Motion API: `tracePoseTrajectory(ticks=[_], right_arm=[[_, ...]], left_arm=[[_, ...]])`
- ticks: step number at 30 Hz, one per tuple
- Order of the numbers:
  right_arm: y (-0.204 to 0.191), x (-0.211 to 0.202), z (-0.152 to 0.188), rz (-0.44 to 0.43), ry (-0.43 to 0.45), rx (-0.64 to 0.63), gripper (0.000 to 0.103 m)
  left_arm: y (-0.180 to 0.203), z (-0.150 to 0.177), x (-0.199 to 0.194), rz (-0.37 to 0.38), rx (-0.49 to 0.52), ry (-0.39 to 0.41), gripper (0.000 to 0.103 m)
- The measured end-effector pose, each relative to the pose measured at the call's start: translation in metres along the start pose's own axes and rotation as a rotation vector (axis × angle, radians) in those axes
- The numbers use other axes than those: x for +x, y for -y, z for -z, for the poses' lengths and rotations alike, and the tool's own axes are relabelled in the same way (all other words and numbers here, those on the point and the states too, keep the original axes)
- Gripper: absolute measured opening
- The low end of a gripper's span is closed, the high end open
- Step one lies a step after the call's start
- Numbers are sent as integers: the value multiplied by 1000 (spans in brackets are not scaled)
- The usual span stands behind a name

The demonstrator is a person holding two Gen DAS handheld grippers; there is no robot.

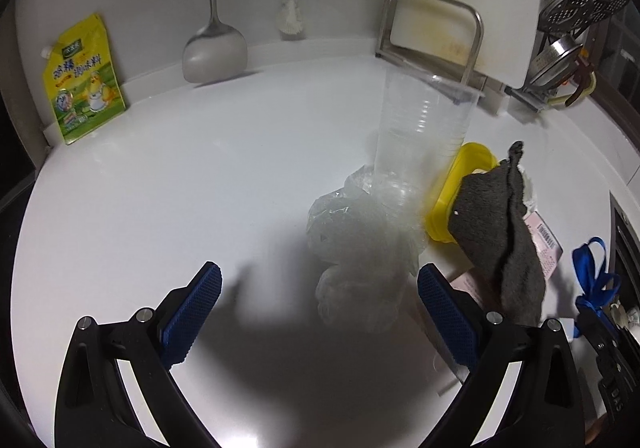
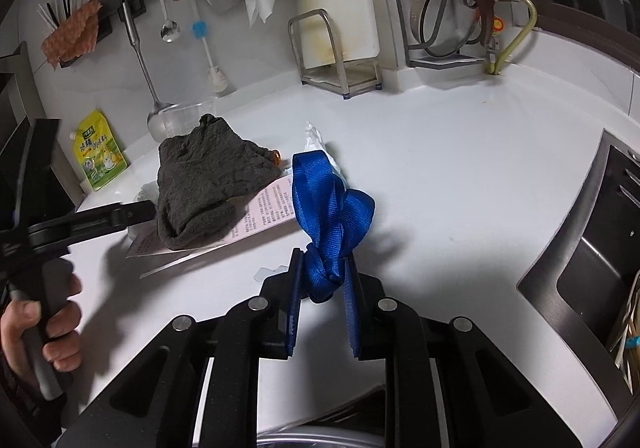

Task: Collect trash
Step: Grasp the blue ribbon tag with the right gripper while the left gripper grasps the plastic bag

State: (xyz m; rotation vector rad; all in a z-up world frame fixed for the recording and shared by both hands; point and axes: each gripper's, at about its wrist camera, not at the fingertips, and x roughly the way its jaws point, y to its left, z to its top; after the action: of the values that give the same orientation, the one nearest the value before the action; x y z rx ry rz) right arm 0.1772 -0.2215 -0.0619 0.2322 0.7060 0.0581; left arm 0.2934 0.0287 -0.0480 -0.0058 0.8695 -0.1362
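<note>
Right hand-held gripper [image 2: 322,276] clamps knotted blue woven strap [image 2: 332,208]. Left hand-held gripper [image 1: 320,288] gapes, empty, just short of crumpled clear plastic bag [image 1: 360,248] on white desk [image 1: 180,176]. Bag probably light, limp, slippery: pinch bunched middle. Beyond, clear plastic cup [image 1: 424,128], thin-walled, crushable.

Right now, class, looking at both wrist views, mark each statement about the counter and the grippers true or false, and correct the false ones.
1. The right gripper is shut on the blue strap. True.
2. The left gripper grips the clear plastic cup. False: its fingers are open, with crumpled clear plastic ahead of them.
3. The grey cloth lies partly on a printed paper. True.
4. The yellow pouch lies flat at mid-counter. False: it leans against the back wall.
</note>
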Motion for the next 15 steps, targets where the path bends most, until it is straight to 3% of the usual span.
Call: tracePoseTrajectory(ticks=[5, 10, 12, 15], right_arm=[[2, 1, 2, -16, -5, 12, 19], [0, 2, 4, -25, -8, 9, 19], [-1, 2, 5, -28, -7, 8, 19], [-1, 2, 5, -31, -7, 10, 19]], left_arm=[[3, -5, 15, 8, 2, -36, 91], [7, -3, 18, 30, 21, -44, 64], [8, -2, 17, 43, 28, -40, 47], [9, -1, 15, 53, 29, -34, 40]])
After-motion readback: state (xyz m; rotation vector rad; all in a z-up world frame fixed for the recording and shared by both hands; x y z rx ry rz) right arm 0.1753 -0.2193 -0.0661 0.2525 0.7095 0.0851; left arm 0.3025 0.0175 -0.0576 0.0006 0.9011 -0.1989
